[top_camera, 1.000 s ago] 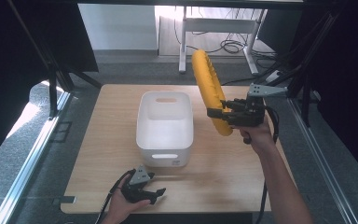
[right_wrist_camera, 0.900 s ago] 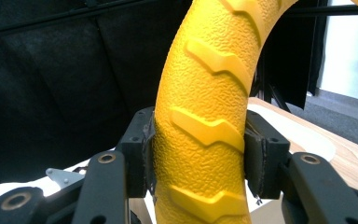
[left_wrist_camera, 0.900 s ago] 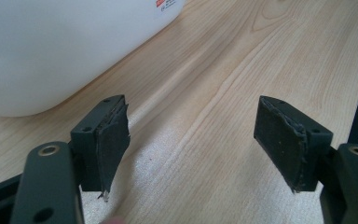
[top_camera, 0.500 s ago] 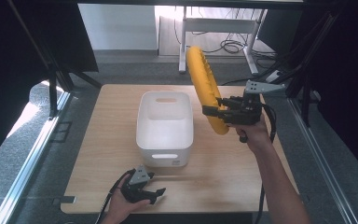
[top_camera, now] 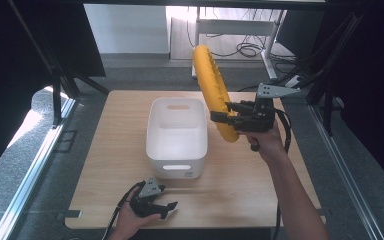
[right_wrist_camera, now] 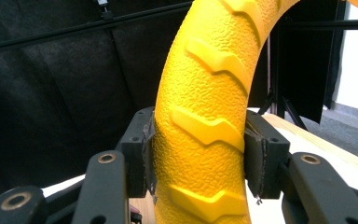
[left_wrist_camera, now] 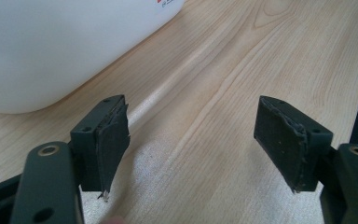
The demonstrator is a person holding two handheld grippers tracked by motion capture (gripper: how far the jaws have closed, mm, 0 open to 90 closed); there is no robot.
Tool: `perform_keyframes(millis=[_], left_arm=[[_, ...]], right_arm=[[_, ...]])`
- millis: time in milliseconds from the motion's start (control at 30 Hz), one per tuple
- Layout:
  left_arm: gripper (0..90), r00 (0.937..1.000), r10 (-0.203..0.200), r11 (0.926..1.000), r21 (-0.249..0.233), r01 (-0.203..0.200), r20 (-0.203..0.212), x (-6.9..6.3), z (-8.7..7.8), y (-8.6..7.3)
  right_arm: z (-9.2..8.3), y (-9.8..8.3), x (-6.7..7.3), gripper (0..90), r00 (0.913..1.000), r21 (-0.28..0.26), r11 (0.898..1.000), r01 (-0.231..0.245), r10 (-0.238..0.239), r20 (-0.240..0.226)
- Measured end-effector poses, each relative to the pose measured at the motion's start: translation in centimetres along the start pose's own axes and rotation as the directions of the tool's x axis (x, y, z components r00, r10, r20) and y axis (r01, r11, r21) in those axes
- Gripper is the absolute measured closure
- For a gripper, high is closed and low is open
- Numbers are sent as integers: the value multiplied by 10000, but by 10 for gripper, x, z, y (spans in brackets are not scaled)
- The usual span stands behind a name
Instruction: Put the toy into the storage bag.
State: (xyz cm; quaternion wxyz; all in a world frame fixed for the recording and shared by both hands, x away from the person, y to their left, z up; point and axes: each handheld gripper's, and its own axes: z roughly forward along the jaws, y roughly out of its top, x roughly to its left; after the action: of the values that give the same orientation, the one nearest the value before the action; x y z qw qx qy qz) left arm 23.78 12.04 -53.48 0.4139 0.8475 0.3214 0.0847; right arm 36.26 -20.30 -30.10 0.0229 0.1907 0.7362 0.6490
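Wood surface carries a white bin beside the right gripper, which clamps a yellow ring; left gripper gapes.

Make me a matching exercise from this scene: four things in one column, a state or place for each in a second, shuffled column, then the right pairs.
Things:
1. yellow ring
2. white bin
3. left gripper
4. right gripper

States or places:
A. open, low at the table's near edge
B. shut on a ridged rim
C. held up in the air beside the bin
D. standing on the table's middle

Pairs: 1-C, 2-D, 3-A, 4-B
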Motion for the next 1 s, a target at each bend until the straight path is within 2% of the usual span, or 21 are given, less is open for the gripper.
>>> perform_keyframes(millis=[467,1000], left_arm=[[264,10000,39,10000,-2,-39,13,0,-1,0],[264,10000,33,10000,-51,-33,12,0,-1,0]], right_arm=[[17,8,7,516,9993,-33,9998,172,-173,-317],[39,16,19,516,9953,-248,9993,269,-291,-923]])
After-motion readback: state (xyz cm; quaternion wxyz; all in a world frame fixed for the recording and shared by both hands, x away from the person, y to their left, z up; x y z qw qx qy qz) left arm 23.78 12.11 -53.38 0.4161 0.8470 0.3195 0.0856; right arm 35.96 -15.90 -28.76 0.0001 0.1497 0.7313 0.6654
